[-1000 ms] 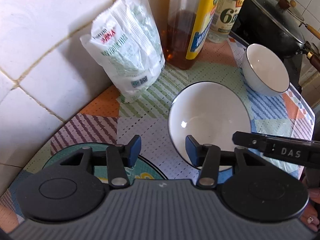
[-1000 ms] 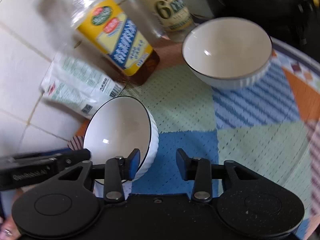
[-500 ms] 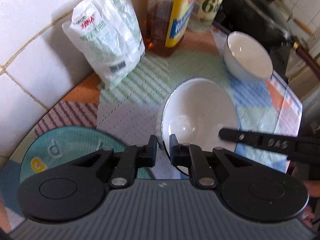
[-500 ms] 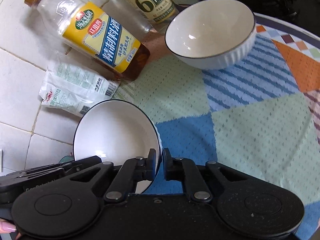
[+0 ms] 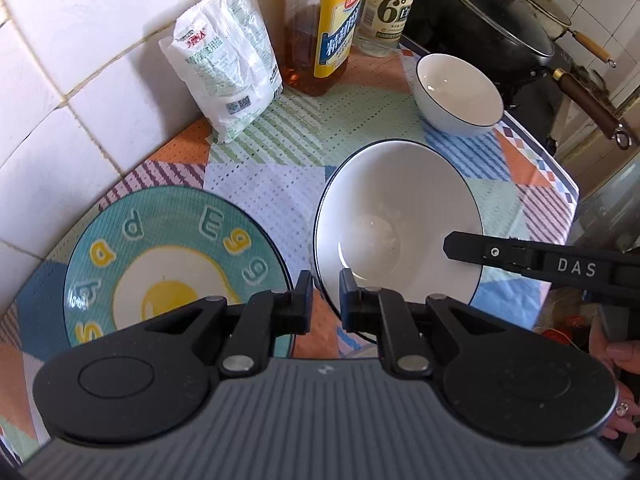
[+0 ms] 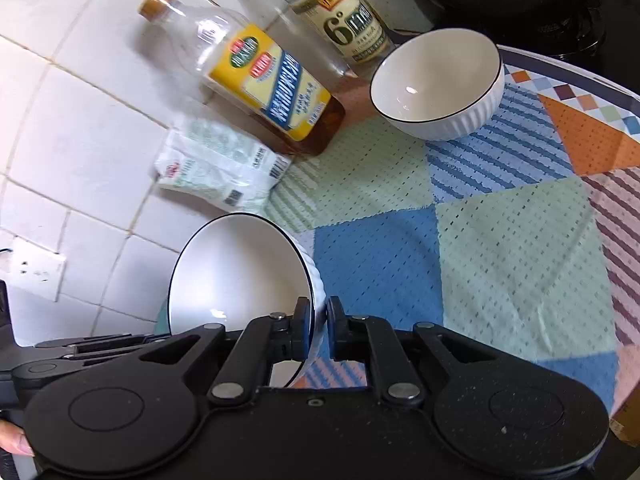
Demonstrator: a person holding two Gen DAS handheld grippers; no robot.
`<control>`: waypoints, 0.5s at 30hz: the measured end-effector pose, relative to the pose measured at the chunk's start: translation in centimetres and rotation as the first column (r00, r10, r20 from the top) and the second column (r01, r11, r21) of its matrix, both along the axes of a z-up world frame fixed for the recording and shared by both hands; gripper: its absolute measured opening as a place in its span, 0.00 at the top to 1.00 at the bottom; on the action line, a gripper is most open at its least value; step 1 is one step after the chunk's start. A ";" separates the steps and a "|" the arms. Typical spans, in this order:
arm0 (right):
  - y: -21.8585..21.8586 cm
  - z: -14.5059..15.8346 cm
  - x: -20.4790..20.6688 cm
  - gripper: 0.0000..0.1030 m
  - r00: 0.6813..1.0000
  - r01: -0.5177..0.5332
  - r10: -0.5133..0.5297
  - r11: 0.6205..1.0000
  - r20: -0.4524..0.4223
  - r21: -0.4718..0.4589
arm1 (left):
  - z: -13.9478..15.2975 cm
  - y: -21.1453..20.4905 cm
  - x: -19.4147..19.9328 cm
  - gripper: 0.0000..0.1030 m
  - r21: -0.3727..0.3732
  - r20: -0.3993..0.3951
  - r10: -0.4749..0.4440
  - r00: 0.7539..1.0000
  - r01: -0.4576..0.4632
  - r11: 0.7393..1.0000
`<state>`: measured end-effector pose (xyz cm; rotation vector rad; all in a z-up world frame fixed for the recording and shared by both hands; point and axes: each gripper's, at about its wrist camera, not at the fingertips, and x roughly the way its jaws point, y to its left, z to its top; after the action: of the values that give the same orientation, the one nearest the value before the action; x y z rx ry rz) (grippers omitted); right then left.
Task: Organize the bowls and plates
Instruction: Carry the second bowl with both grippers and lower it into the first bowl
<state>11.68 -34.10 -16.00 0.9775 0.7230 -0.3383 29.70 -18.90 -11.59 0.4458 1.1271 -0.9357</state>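
Both tools grip 1 bowl [image 5: 400, 216]; plate [image 5: 160, 252] just beside.

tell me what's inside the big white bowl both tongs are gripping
The big white bowl looks empty: a bare glossy white inside with light glare. The right tongs reach over its rim and the left tongs clamp the near edge, hiding small patches there.

Home kitchen — tiled wall [image 5: 80, 92], oil bottle [image 5: 332, 24], lidded wok [image 5: 492, 28], patchwork table mat [image 6: 500, 240]
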 end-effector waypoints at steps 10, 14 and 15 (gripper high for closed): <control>3.5 1.6 -2.8 0.87 0.996 -0.093 0.093 0.994 -0.004 -0.052 | 1.1 3.1 -3.5 0.88 0.025 0.000 0.023 1.000 -0.023 0.999; 4.3 1.6 -4.1 0.86 0.994 -0.106 0.107 0.993 0.012 -0.058 | 0.8 4.5 -4.9 0.88 0.048 -0.034 0.052 0.998 -0.050 0.998; 4.5 1.7 -4.3 0.87 0.994 -0.112 0.113 0.992 0.013 -0.060 | 0.6 4.8 -5.2 0.88 0.056 -0.053 0.062 0.997 -0.059 0.997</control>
<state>7.34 -29.61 -14.35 0.8787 0.7465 -0.2517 24.53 -14.14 -10.97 0.4304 1.2119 -0.8698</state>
